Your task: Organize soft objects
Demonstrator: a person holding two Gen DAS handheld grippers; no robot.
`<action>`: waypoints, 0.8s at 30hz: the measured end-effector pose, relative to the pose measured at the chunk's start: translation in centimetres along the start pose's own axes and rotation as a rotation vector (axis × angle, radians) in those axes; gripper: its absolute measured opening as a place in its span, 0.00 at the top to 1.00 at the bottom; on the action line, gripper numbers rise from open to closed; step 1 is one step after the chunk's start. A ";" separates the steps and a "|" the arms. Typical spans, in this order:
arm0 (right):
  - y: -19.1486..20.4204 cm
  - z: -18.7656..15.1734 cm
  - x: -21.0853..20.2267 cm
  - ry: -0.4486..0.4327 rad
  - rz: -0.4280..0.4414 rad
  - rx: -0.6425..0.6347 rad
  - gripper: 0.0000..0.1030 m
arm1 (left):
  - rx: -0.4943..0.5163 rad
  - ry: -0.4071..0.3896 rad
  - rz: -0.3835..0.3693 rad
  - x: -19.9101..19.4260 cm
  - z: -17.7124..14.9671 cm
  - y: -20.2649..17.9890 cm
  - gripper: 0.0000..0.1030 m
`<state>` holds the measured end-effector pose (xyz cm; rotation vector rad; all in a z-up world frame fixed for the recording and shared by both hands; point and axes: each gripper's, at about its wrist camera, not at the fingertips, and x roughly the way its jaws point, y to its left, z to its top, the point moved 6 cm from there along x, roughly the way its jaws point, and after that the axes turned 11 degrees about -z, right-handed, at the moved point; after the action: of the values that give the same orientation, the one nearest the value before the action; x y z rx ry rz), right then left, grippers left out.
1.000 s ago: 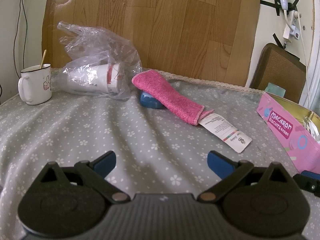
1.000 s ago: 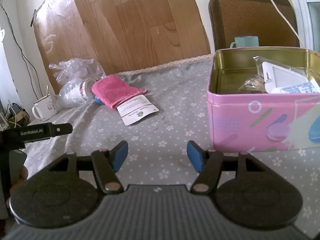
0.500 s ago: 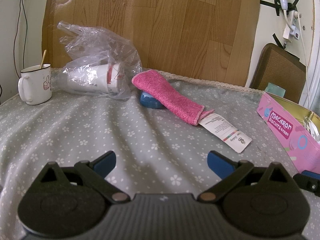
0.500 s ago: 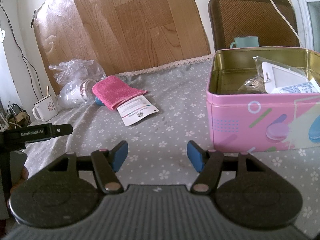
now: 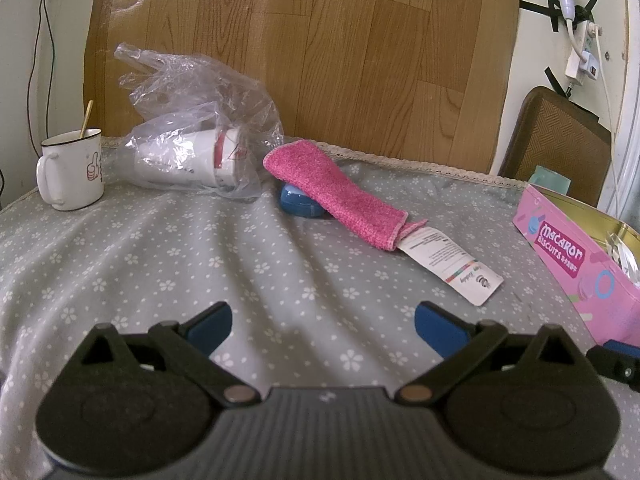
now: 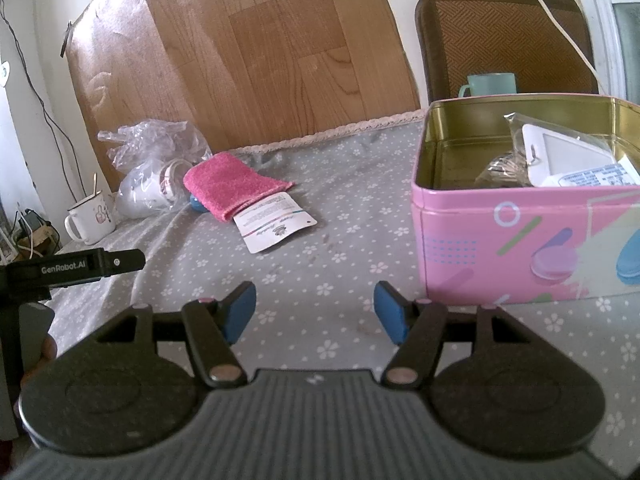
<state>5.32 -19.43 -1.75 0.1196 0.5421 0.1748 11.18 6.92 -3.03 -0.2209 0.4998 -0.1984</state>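
A: Item one, far left of the tabletop [image 5: 160,264]?
B: White enamel mug [image 5: 74,168], thumbs-up print, a stick standing in it. It sits on the grey flowered cloth at the back edge.

A: Next to it?
B: Clear plastic bag [image 5: 192,120], crumpled, with a white paper cup [image 5: 192,160] lying on its side inside. Just right of the mug, not touching it.

A: The soft item?
B: Pink towel [image 5: 340,192], folded into a long strip, mid-tabletop toward the back. Its far end is draped over a small blue object [image 5: 298,204], which peeks out beneath. Its near end rests on a white printed card [image 5: 448,266], lying flat.

A: Right side?
B: Pink tin [image 6: 520,240], lid off, marked with macaron pictures, well apart from the towel. Inside: a clear packet with a white tag [image 6: 568,160] and something dark and crinkled beside it; I cannot tell what. Behind the tin, a pale green mug [image 6: 490,84] in front of a brown woven chair back [image 6: 504,36].

A: Backdrop?
B: Wood-grain sheet [image 5: 340,48] leaning on the wall.

A: Claws?
B: Left claw [image 5: 322,326]: blue pads spread wide, nothing between them, poised over bare cloth short of the towel. Right claw [image 6: 315,312]: pads likewise apart, empty, over the cloth just left of the tin's near corner. The left tool's black body shows at the left edge of the right wrist view.
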 end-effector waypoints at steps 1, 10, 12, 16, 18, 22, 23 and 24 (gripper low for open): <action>0.0 0.0 0.0 0.000 0.000 0.000 0.34 | 0.000 0.000 0.000 0.0 0.0 0.0 0.02; 0.0 0.1 -0.1 -0.002 0.003 0.007 0.34 | 0.001 0.001 0.000 0.0 0.0 0.0 0.02; 0.0 0.1 -0.1 -0.002 0.004 0.008 0.34 | 0.001 0.001 0.000 0.0 0.0 0.0 0.02; 0.0 0.0 -0.1 -0.002 0.005 0.010 0.34 | 0.002 0.001 -0.001 0.0 0.0 -0.1 0.02; 0.0 0.0 -0.1 -0.003 0.005 0.010 0.34 | 0.002 0.001 0.000 0.0 0.0 -0.1 0.02; 0.0 0.0 -0.1 -0.002 0.004 0.010 0.34 | 0.002 0.001 -0.001 0.0 0.0 -0.1 0.02; 0.0 0.0 -0.1 -0.002 0.002 0.009 0.34 | 0.004 0.002 -0.001 0.0 0.0 -0.1 0.02; 0.1 0.0 -0.1 0.000 0.000 0.006 0.34 | 0.004 0.001 -0.002 0.0 0.1 0.0 0.02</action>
<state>5.24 -19.33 -1.71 0.1249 0.5430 0.1729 11.17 6.90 -2.95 -0.2169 0.5001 -0.2016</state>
